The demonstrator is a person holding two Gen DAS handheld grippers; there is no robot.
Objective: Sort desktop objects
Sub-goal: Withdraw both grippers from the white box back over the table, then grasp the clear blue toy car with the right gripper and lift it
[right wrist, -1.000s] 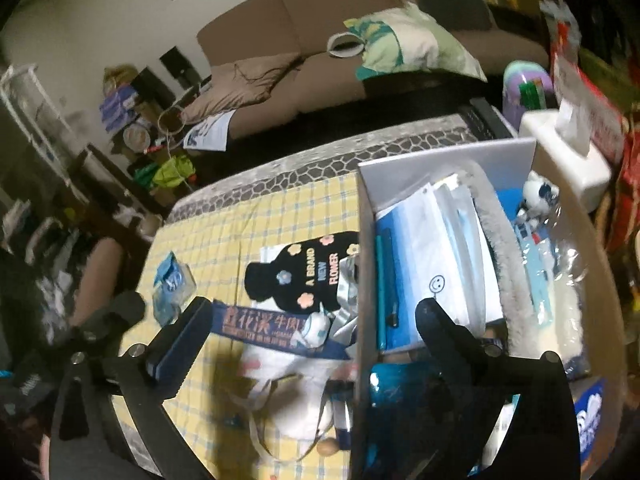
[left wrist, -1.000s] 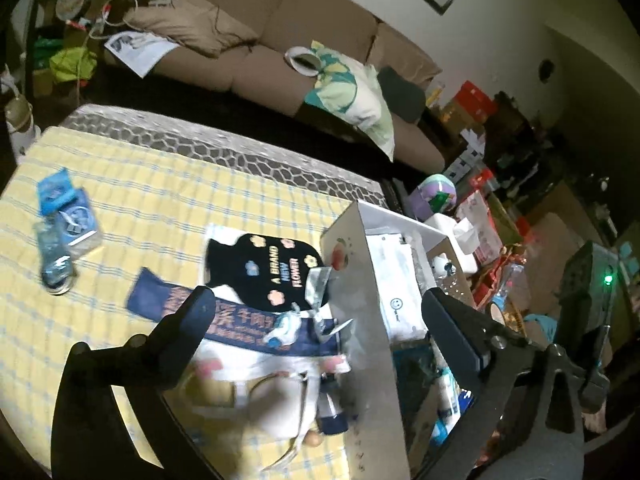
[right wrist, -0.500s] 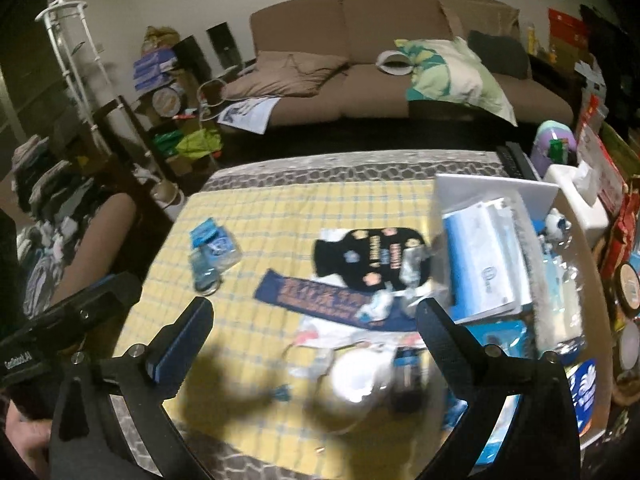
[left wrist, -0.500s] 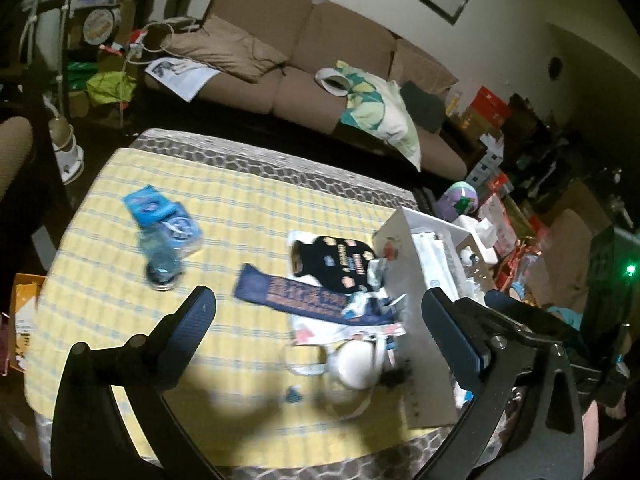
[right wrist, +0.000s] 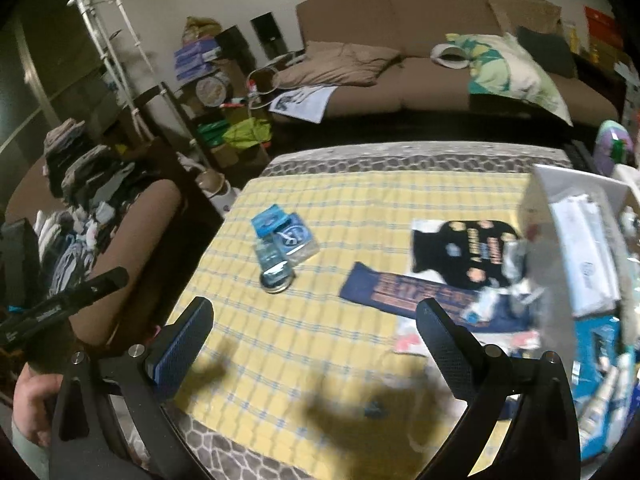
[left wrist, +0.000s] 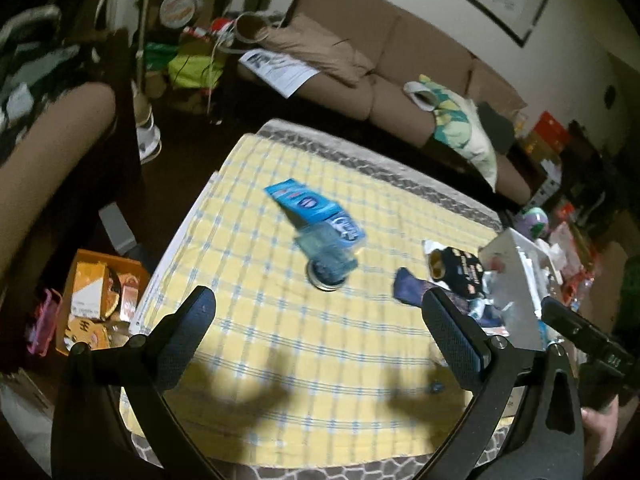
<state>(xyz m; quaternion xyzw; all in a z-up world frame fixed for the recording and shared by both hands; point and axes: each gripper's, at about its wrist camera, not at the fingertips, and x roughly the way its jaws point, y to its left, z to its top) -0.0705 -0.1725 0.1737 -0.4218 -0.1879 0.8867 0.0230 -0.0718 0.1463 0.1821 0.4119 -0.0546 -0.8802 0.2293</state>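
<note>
Both the left claw and right claw hang wide open, empty, above the yellow checked cloth-covered table.

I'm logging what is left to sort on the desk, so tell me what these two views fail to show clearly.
- White box: the right wrist view's edge cuts off its far side; contents blurred.
- Clear blue bottle: motion blur in the left wrist view, label unreadable.
- Navy banner: print smeared; the right finger covers its near end.
- Small blue bit: too small, in gripper shadow.
- Table's near edge: behind both sets of jaws.
</note>
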